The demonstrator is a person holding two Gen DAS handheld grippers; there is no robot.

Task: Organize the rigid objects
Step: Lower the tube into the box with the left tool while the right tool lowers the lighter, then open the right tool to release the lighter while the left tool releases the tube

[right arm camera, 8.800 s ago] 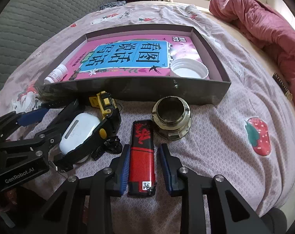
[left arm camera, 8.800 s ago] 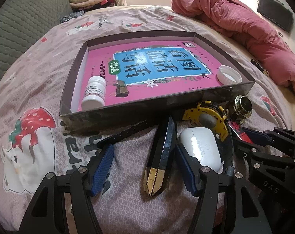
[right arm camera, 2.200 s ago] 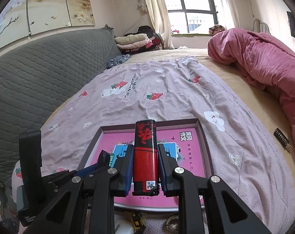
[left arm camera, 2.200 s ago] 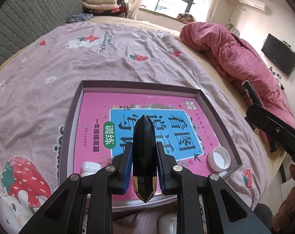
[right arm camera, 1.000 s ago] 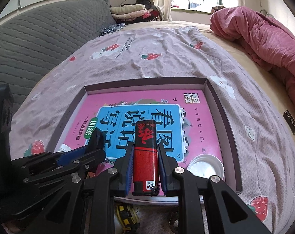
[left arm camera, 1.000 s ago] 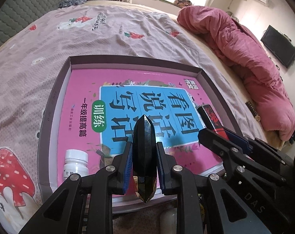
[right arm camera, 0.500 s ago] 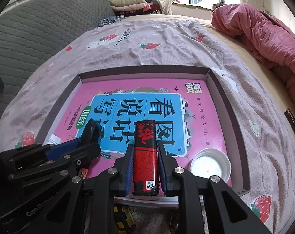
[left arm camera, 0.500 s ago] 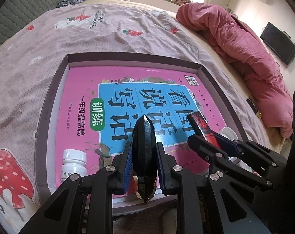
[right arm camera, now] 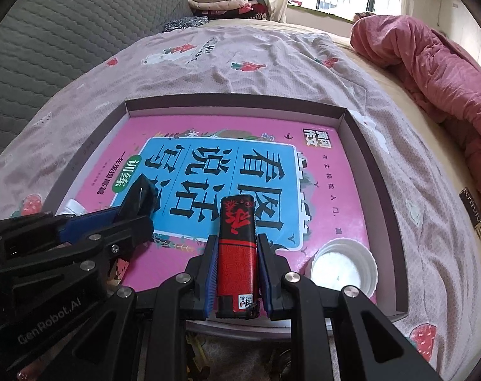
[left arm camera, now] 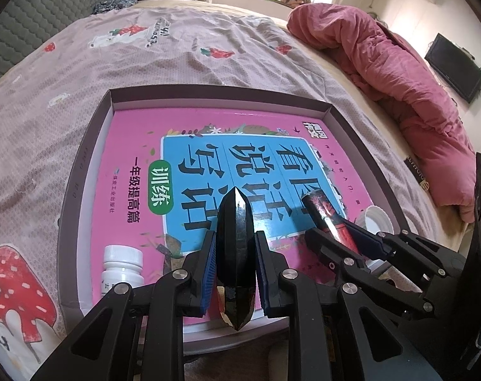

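Note:
My left gripper (left arm camera: 235,247) is shut on a black pointed crystal (left arm camera: 235,238) and holds it over the near part of a shallow brown box (left arm camera: 81,165). My right gripper (right arm camera: 236,254) is shut on a red and black lighter (right arm camera: 237,250), also over the box's near part. A pink and blue book (left arm camera: 208,165) lies flat in the box. A white pill bottle (left arm camera: 123,266) lies at its near left and a white cap (right arm camera: 343,266) at its near right. Each gripper shows in the other's view, the right gripper (left arm camera: 335,231) and the left gripper (right arm camera: 126,212).
The box (right arm camera: 380,171) sits on a pink bedsheet with strawberry prints (left arm camera: 65,63). A rolled pink quilt (left arm camera: 399,73) lies at the right. A grey quilted headboard (right arm camera: 50,31) stands at the left. Small items lie under the grippers at the box's near edge, mostly hidden.
Both grippers have come lower and further over the box, still holding the crystal and the lighter. The right gripper sits closer beside the left.

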